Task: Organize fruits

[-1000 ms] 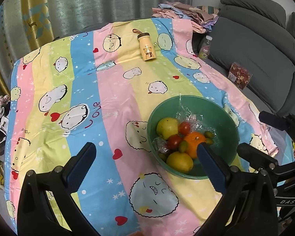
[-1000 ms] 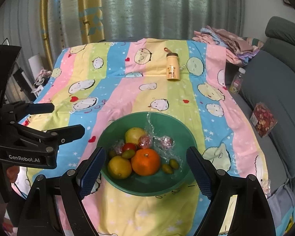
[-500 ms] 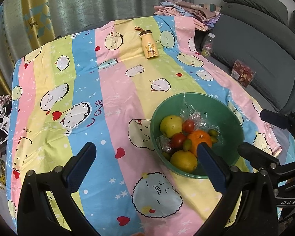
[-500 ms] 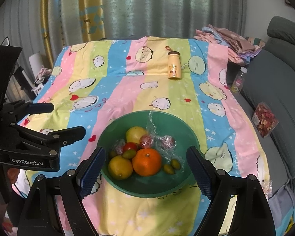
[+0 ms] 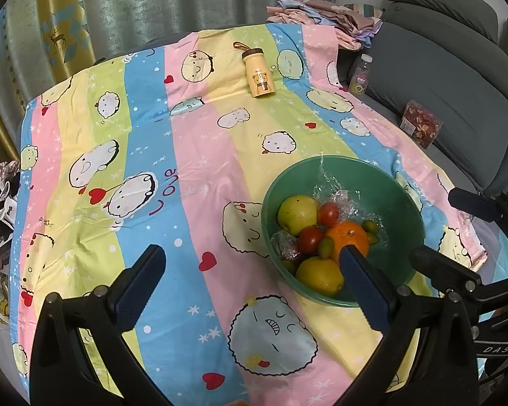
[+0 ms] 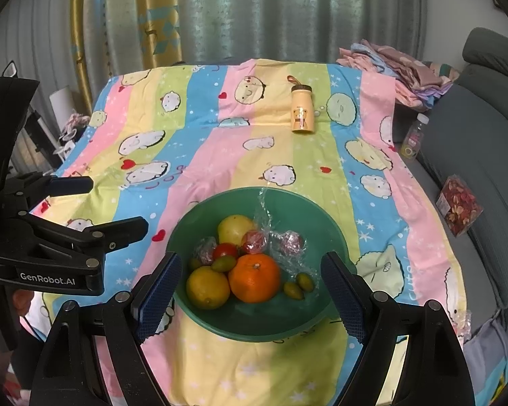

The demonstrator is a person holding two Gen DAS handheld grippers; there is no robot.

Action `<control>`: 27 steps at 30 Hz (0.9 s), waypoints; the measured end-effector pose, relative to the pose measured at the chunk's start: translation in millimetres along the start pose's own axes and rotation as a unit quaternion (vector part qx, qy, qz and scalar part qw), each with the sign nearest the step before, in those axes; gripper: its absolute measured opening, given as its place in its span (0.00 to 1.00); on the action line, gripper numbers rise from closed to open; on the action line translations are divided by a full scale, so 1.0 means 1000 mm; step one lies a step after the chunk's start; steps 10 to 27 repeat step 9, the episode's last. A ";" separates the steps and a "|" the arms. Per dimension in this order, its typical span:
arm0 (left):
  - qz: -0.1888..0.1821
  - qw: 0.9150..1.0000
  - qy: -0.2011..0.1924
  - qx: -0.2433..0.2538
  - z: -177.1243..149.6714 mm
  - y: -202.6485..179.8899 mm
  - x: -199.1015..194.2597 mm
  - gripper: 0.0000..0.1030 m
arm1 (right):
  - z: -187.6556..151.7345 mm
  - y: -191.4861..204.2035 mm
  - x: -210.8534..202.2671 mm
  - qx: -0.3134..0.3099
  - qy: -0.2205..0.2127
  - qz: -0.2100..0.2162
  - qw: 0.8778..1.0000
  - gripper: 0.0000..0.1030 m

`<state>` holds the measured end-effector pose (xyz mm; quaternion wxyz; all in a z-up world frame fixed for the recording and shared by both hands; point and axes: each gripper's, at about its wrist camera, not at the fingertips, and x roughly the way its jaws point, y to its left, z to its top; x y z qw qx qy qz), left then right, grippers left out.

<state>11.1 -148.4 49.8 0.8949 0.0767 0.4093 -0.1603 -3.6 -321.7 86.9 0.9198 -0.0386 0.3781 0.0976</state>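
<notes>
Round green plastic bowl [image 6: 328, 223] filled with mixed fruit (orange [image 6: 254, 282] foremost); left gripper [image 5: 250, 280] and right gripper [image 6: 247, 291] held agape, nothing clasped.

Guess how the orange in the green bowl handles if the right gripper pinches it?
The orange looks round and firm, so it should probably hold shape but may roll off the pads. It leans on a lemon in the green bowl; lifting it likely shifts neighbours.

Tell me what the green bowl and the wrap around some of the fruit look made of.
Green bowl: likely plastic, going by its uniform matte green and thin, smooth rim, though glazed ceramic cannot be ruled out. Wrap: thin clear plastic film; it is see-through, crinkled and glints, with one twisted tail standing up.
</notes>
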 end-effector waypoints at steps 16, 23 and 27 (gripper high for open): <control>-0.017 1.000 -0.007 -0.007 0.003 -0.005 0.002 0.99 | -0.001 -0.003 0.005 0.004 0.001 -0.002 1.000 0.82; -0.017 1.000 -0.007 -0.007 0.003 -0.005 0.002 0.99 | -0.001 -0.003 0.005 0.004 0.001 -0.002 1.000 0.82; -0.017 1.000 -0.007 -0.007 0.003 -0.005 0.002 0.99 | -0.001 -0.003 0.005 0.004 0.001 -0.002 1.000 0.82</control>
